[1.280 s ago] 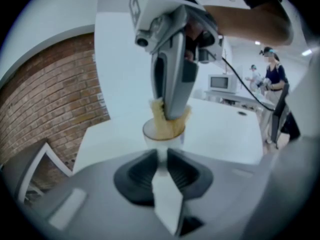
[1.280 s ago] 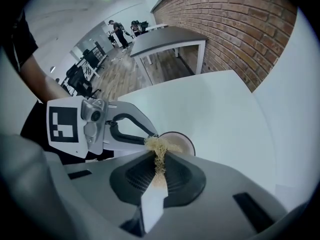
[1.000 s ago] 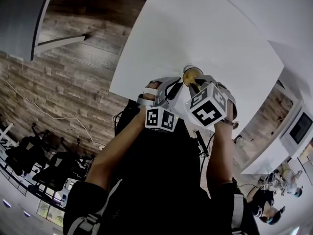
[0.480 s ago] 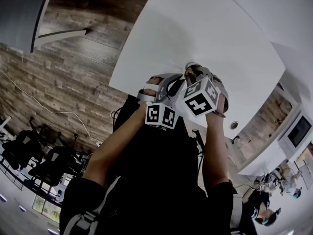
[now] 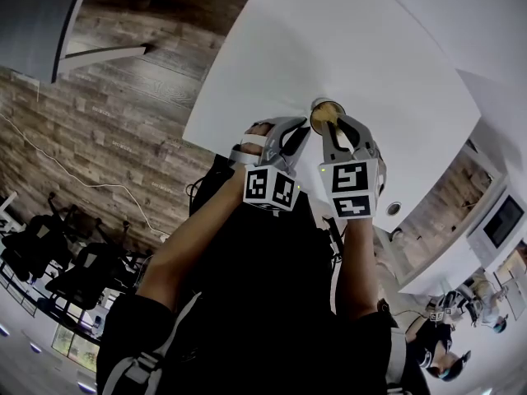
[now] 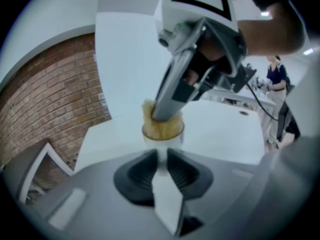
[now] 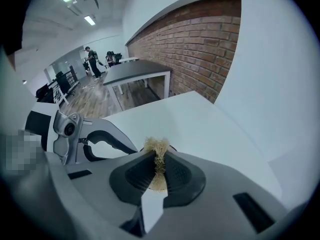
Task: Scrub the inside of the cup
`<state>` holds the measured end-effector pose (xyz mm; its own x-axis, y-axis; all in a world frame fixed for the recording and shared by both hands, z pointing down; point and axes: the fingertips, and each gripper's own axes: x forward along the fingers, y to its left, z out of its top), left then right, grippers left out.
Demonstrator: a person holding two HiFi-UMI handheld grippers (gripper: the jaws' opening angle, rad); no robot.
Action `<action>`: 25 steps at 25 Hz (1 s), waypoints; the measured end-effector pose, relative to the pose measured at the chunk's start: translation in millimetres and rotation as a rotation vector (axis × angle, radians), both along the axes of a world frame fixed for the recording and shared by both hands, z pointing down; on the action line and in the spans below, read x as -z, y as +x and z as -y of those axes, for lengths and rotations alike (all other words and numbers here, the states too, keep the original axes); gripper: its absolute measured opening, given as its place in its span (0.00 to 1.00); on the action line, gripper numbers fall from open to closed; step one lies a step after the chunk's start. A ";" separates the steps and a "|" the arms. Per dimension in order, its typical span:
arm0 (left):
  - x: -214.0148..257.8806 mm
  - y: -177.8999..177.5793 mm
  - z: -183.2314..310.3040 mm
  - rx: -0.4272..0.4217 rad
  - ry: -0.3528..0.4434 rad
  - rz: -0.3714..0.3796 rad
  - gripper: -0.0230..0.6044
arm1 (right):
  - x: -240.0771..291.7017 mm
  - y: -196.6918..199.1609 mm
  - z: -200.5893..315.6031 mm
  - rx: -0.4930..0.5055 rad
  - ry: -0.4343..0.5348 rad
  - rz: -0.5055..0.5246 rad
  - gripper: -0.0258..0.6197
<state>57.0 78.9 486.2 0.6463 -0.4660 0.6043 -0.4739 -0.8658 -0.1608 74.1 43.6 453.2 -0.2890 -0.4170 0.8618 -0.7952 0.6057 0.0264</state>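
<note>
Left gripper (image 6: 162, 159) with fingers clamped on the side of a small clear cup (image 6: 171, 137), cup over the white worktop (image 6: 220, 129), right gripper (image 7: 159, 170) with fingers pinching a straw-coloured scrubbing pad (image 7: 157, 148), pad stuffed into the cup's mouth

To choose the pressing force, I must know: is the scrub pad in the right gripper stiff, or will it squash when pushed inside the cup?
Probably soft: the scrub pad is pinched thin in the jaws of the right gripper and frays out beyond them. It likely springs back, since it fills the cup. Its rough fibres should hardly slip.
</note>
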 end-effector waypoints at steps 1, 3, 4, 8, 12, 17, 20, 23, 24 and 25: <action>-0.1 0.3 0.3 -0.002 0.002 0.001 0.14 | 2.4 1.4 0.5 -0.008 0.026 -0.013 0.09; 0.0 0.7 0.1 -0.004 0.006 0.003 0.14 | 3.1 4.5 2.0 -0.015 0.057 -0.058 0.09; 0.0 0.6 -0.1 -0.004 0.008 0.004 0.14 | 1.1 5.2 3.1 -0.014 0.061 -0.081 0.09; 0.3 -0.9 1.0 -0.001 0.010 0.000 0.14 | -15.2 0.9 8.2 0.026 0.015 -0.121 0.09; 0.1 -0.6 2.1 0.000 0.010 0.000 0.14 | -30.3 -4.1 5.9 0.106 -0.075 -0.174 0.09; -0.4 -0.3 2.5 0.002 0.019 0.010 0.14 | -51.7 -7.5 4.4 0.172 -0.146 -0.261 0.09; 0.4 -0.8 3.3 0.008 0.021 0.011 0.14 | -52.8 -8.2 5.7 0.175 -0.166 -0.275 0.09; -0.2 -3.0 3.2 0.025 0.001 -0.001 0.14 | -46.5 -6.4 6.2 0.175 -0.139 -0.292 0.09; -0.4 -2.9 3.1 0.028 -0.004 -0.004 0.14 | -41.4 -3.4 6.8 0.166 -0.119 -0.297 0.09; -0.5 -2.6 3.2 0.029 -0.006 -0.005 0.14 | -35.0 -0.1 7.6 0.153 -0.096 -0.301 0.09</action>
